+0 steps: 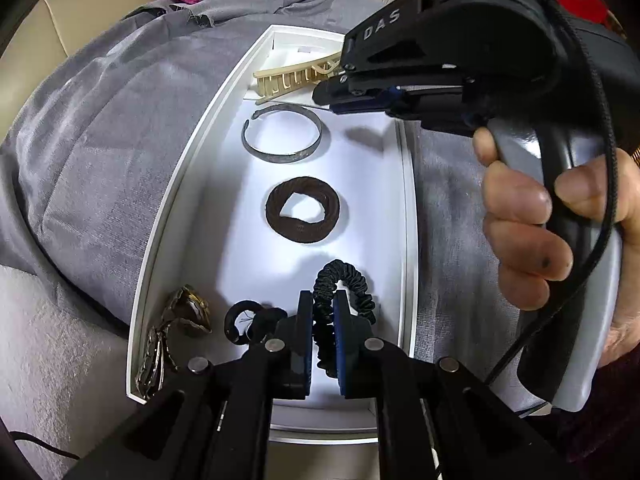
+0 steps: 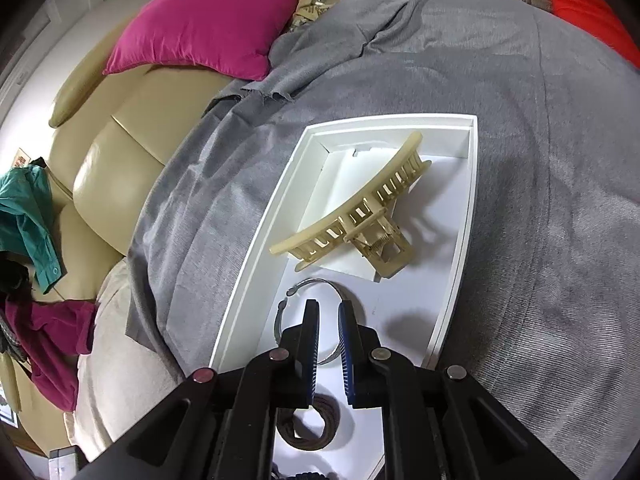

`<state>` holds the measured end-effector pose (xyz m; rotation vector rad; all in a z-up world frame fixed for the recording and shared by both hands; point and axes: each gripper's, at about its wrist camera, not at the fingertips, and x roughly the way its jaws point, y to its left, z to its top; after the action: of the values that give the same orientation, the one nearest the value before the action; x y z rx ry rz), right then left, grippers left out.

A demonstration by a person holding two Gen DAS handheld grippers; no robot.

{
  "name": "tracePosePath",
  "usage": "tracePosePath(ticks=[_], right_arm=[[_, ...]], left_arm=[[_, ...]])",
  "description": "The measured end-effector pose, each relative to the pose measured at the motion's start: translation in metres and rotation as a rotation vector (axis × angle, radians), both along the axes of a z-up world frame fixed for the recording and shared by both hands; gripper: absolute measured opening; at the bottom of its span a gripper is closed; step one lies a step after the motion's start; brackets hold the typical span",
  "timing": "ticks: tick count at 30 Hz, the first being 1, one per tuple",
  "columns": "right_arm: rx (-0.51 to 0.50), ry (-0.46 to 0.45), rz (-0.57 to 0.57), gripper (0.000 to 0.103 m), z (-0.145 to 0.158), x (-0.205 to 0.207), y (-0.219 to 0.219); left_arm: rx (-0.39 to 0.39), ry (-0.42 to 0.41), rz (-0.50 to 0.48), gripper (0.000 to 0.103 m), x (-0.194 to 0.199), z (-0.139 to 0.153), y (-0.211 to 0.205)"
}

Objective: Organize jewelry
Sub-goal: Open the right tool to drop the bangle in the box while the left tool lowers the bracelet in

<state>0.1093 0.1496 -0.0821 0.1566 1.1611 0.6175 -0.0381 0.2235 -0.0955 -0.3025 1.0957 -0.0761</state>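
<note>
Grey cloth [image 2: 520, 160] under white tray [image 1: 168, 216].
My left tool [image 1: 323, 320] grips the black scrunchie [image 1: 352, 284]; my right tool [image 2: 328, 320], empty and slightly parted, hovers near the bangle [image 1: 280, 134].

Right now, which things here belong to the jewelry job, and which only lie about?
Job: white tray, hair claw, metal bangle, brown hair tie, black scrunchie in the left gripper.
Lying about: pink cushion, grey cloth.

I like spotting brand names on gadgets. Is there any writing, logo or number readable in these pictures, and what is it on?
"DAS": white letters on the black body of the right gripper, left wrist view; anything before them is cut off.
Nothing else is readable: the tray and the jewelry show no text.
</note>
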Motion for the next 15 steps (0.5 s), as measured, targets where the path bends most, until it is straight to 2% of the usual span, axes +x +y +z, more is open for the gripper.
tracePosePath(ticks=[3, 5, 7, 10, 15], right_arm=[[0.014, -0.011, -0.002, 0.012, 0.005, -0.001, -0.004], [0.021, -0.022, -0.007, 0.012, 0.009, -0.003, -0.007], [0.027, -0.033, -0.011, 0.012, 0.013, -0.006, -0.011], [0.035, -0.049, -0.023, 0.012, 0.019, -0.009, -0.020], [0.059, -0.056, -0.059, 0.012, 0.025, -0.014, -0.042]], left_arm=[[-0.002, 0.002, 0.000, 0.011, 0.000, -0.001, -0.001], [0.000, -0.003, -0.001, 0.019, 0.001, 0.000, -0.003], [-0.008, -0.013, 0.002, 0.034, 0.001, 0.002, -0.002], [0.004, -0.048, 0.008, 0.043, -0.001, 0.009, 0.001], [0.011, -0.079, 0.008, 0.046, -0.002, 0.015, 0.000]])
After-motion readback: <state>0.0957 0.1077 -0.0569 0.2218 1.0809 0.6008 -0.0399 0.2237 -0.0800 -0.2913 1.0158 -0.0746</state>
